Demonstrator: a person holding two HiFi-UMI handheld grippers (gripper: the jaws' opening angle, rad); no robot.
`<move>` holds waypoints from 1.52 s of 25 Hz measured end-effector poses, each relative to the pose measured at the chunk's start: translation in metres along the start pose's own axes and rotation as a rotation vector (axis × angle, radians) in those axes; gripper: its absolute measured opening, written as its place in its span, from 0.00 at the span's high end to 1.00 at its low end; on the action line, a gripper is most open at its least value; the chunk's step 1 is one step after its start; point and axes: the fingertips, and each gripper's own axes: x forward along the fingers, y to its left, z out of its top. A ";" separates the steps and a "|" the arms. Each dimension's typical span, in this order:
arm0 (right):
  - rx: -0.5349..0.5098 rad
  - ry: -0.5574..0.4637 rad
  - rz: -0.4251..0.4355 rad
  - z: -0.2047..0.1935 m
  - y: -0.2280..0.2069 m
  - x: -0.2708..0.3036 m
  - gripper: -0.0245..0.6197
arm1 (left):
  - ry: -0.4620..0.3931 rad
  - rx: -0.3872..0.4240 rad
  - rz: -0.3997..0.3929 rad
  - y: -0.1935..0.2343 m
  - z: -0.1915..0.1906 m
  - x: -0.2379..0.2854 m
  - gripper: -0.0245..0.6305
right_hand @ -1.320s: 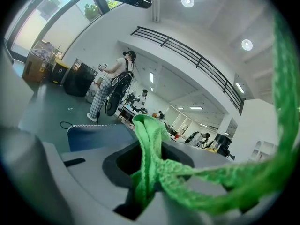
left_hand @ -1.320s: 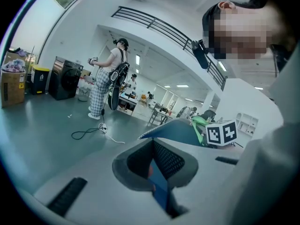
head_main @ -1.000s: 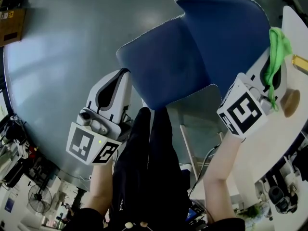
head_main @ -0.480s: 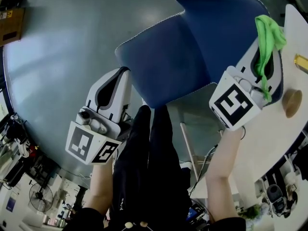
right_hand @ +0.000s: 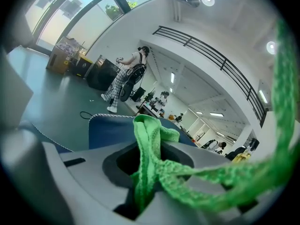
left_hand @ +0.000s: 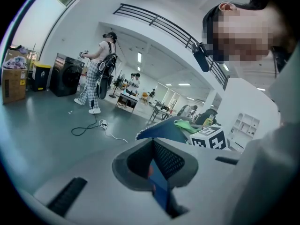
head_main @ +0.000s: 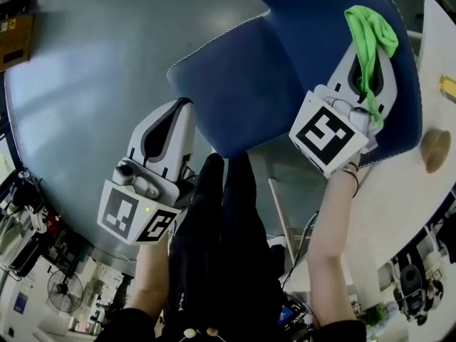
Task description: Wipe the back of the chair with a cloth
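Note:
A blue chair fills the head view, its seat [head_main: 239, 95] in the middle and its back [head_main: 317, 34] at the upper right. My right gripper [head_main: 363, 48] is shut on a green cloth [head_main: 372, 28] and lies over the front of the back. The cloth [right_hand: 149, 142] hangs bunched out of the jaws in the right gripper view, with the chair's stitched edge [right_hand: 110, 128] behind it. My left gripper [head_main: 183, 107] sits shut just below the seat's left edge, holding nothing. The left gripper view shows the chair [left_hand: 161, 132] and cloth [left_hand: 187, 124] beyond it.
A white table [head_main: 436, 48] borders the chair on the right, bearing a round wooden piece [head_main: 432, 152] and a yellow object [head_main: 447, 87]. Dark-trousered legs [head_main: 221, 248] stand below the seat. Grey floor spreads left, with a cable [left_hand: 91, 128] and a person [left_hand: 96, 74] far off.
My right gripper has carried the green cloth leftward and up, from the table's edge onto the chair back. The left gripper has stayed where it was.

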 end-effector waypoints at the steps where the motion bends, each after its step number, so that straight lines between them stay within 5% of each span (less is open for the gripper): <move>1: -0.001 0.000 0.003 -0.002 0.001 0.001 0.89 | -0.002 -0.001 0.000 -0.002 0.000 0.001 0.96; 23: 0.045 0.155 0.079 -0.044 0.064 0.006 0.89 | -0.016 -0.020 0.018 0.006 0.000 -0.010 0.96; 38: -0.008 0.327 0.206 -0.106 0.148 0.014 0.89 | 0.004 -0.030 0.015 0.033 -0.006 -0.011 0.96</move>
